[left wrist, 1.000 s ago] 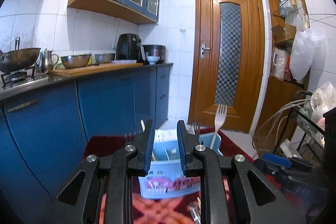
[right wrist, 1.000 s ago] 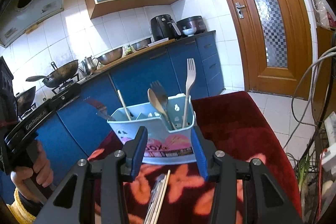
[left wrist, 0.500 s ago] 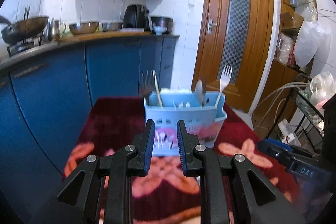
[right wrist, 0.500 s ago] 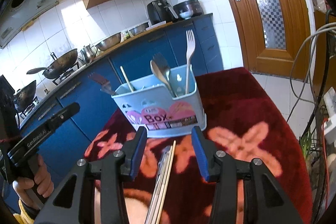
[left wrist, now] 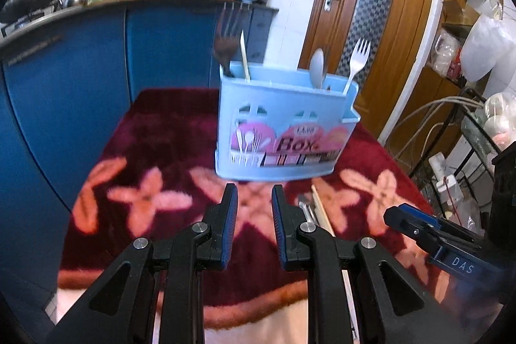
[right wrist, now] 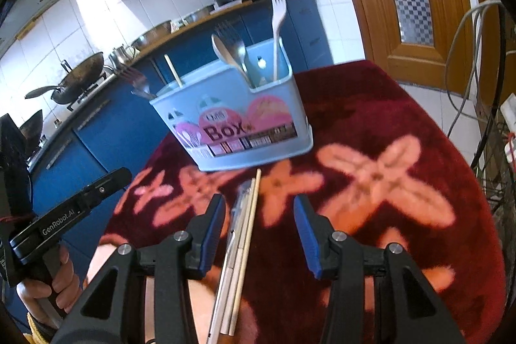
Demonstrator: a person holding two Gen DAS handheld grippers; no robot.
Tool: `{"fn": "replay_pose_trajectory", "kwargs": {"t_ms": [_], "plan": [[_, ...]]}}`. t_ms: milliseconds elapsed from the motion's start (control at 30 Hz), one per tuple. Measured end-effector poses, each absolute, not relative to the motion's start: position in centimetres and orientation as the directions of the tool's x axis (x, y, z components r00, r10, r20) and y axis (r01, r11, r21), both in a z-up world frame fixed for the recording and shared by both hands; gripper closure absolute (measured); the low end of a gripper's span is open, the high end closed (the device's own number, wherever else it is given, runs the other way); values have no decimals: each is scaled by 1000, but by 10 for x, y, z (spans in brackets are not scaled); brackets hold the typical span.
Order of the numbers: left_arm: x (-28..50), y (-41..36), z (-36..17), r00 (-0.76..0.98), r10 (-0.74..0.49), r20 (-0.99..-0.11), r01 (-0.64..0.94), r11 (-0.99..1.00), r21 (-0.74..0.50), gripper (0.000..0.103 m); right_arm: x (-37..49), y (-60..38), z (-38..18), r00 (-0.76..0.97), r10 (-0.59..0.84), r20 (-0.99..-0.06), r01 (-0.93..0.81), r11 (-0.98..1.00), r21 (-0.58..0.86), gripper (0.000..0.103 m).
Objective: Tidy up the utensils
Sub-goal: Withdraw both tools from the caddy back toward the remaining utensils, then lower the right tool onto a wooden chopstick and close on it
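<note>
A light blue utensil box (left wrist: 283, 131) marked "Box" stands on a dark red flowered cloth (left wrist: 154, 170); it also shows in the right wrist view (right wrist: 238, 121). It holds a white fork (left wrist: 356, 60), a spoon (left wrist: 317, 66), a dark fork (left wrist: 224, 44) and a chopstick (left wrist: 244, 55). Loose chopsticks and metal utensils (right wrist: 242, 234) lie on the cloth in front of the box, between my right gripper's fingers. My left gripper (left wrist: 254, 202) is open and empty, just before the box. My right gripper (right wrist: 258, 215) is open wide and empty above the loose utensils.
Blue kitchen cabinets (left wrist: 80, 54) with pots and a wok on the counter run along the left. A wooden door (left wrist: 364, 21) is behind the box. A wire rack with cables (left wrist: 451, 131) stands at the right. The left tool (right wrist: 74, 208) shows in the right wrist view.
Both grippers have tilted down and come closer to the cloth; the box now looks larger and higher in view. The loose utensils now lie between my right gripper's fingers.
</note>
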State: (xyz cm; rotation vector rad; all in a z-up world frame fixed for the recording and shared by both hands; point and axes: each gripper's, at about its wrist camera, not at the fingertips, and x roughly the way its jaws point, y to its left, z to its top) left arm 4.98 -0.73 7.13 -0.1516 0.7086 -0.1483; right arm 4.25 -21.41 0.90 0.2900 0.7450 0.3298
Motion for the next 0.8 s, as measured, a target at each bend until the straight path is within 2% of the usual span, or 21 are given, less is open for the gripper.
{"fn": "replay_pose_trajectory", "kwargs": {"t_ms": [367, 633, 800], "plan": [[62, 2, 40, 688, -190, -701, 46, 975, -218, 82, 48, -191, -23, 601, 385, -700, -208, 921, 328, 56], [63, 12, 33, 679, -192, -709, 28, 971, -236, 82, 50, -180, -36, 575, 340, -745, -218, 940, 261, 69], [63, 13, 31, 677, -197, -709, 29, 970, -242, 82, 50, -175, -36, 572, 313, -758, -230, 948, 218, 70]]}}
